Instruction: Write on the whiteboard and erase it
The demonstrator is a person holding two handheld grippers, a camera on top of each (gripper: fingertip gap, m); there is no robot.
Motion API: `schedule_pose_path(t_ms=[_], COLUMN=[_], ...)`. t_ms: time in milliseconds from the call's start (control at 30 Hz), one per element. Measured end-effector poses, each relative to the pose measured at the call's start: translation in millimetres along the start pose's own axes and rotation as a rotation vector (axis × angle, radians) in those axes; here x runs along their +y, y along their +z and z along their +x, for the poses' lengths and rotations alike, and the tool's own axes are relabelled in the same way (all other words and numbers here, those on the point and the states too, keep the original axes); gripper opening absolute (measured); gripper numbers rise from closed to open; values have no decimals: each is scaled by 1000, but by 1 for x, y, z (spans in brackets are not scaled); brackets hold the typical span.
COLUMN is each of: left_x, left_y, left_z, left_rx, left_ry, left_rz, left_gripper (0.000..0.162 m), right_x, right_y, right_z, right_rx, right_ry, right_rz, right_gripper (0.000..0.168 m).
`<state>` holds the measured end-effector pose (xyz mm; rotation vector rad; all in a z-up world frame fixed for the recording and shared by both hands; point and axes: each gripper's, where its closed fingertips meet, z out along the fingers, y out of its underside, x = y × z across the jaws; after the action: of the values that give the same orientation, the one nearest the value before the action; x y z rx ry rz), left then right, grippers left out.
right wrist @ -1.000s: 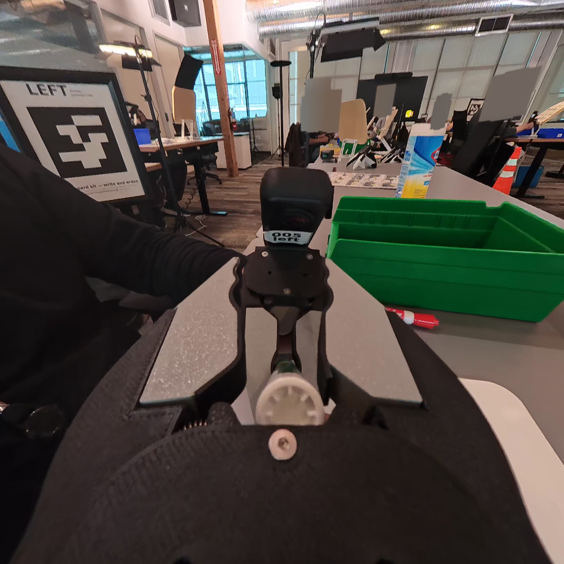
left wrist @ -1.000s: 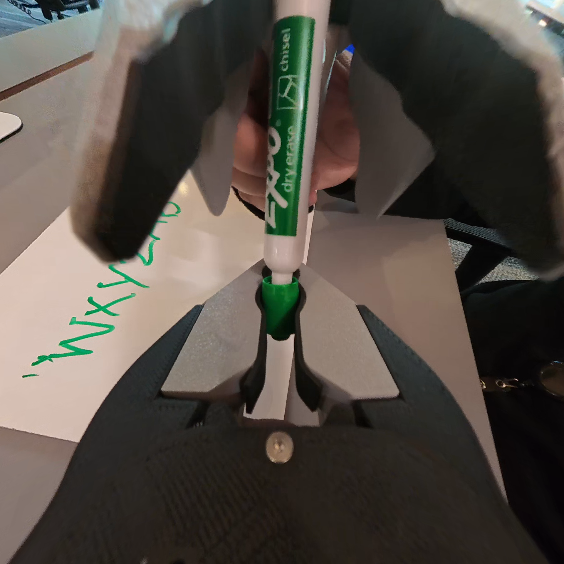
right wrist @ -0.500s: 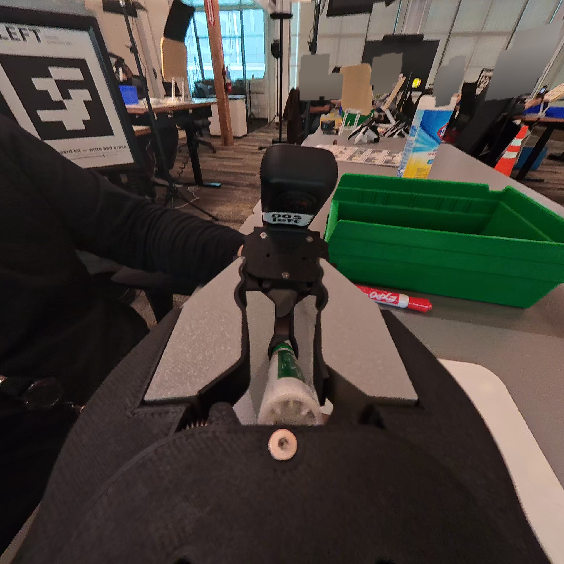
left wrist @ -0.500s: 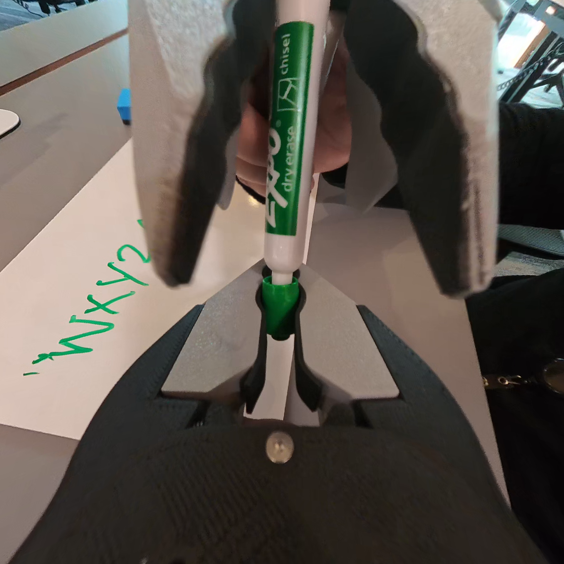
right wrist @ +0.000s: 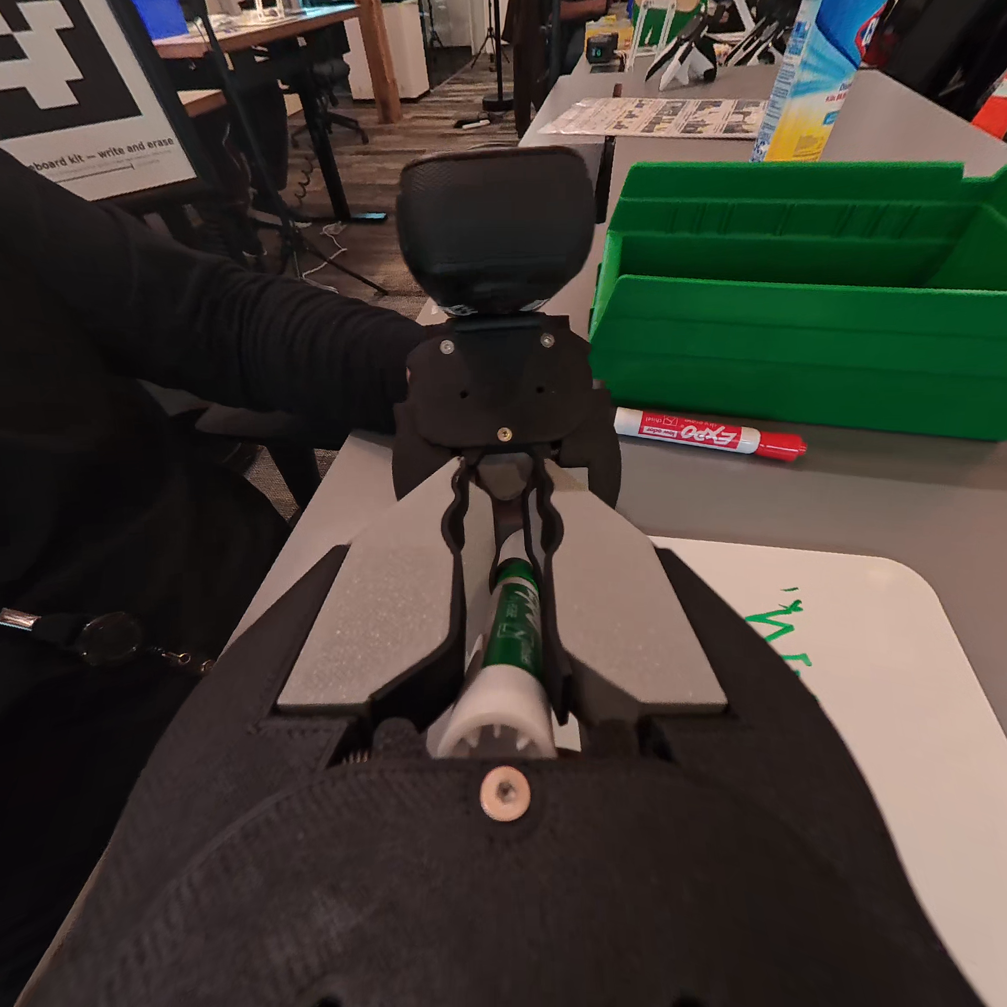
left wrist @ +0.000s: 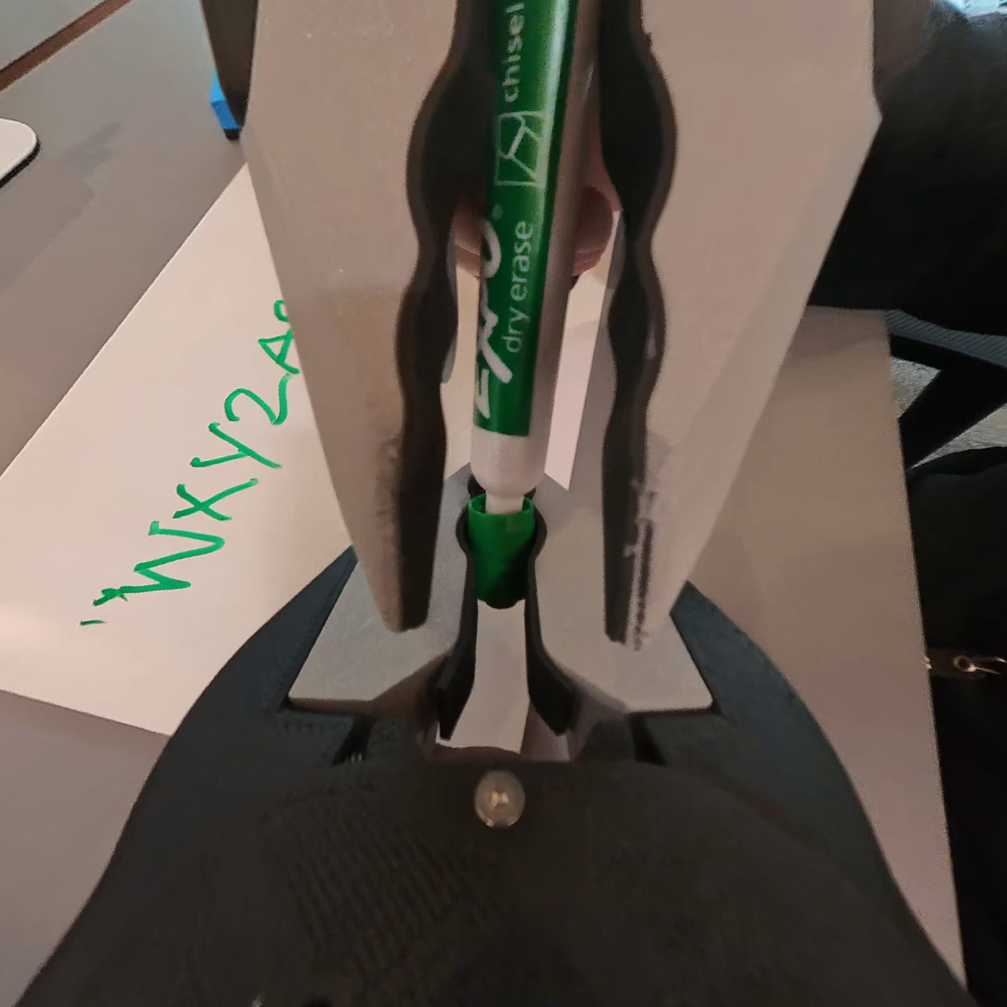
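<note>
While the left gripper (left wrist: pixel 500 545) clamps the green cap (left wrist: pixel 498 556), the right gripper (right wrist: pixel 504 550) grips the green marker (right wrist: pixel 512 632) (label printed, handwriting green) pushed into it, above the whiteboard (left wrist: pixel 163 436); a red marker (right wrist: pixel 708 436) lies beyond.

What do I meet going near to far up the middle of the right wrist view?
Green marker between the right gripper fingers → left gripper facing it → paper sheet on the far table.

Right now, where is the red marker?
In the right wrist view, the red marker lies on the grey table, right of centre, just before the green bin.
</note>
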<state>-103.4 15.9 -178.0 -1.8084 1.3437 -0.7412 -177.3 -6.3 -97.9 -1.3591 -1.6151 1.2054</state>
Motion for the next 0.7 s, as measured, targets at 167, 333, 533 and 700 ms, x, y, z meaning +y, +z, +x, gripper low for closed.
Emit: schedule_pose_path(t_ms=[167,333,533,700], left_x=[3,9,6,4], left_y=[1,3,0,-4], left_z=[0,7,3,-4], left_rx=[-10,25,46,43], left_ry=[17,36,-46,-120], left_rz=[-25,-60,-30,-1], left_gripper=[7,6,7,7], right_x=[3,9,5,0], right_y=[0,2,3,0], right_z=[4,-4,0,21], right_rx=[13,-28,10,86], right_ry=[4,-79,-119,56], right_rz=[4,-15,12,117], right_gripper=[19,18,18,18])
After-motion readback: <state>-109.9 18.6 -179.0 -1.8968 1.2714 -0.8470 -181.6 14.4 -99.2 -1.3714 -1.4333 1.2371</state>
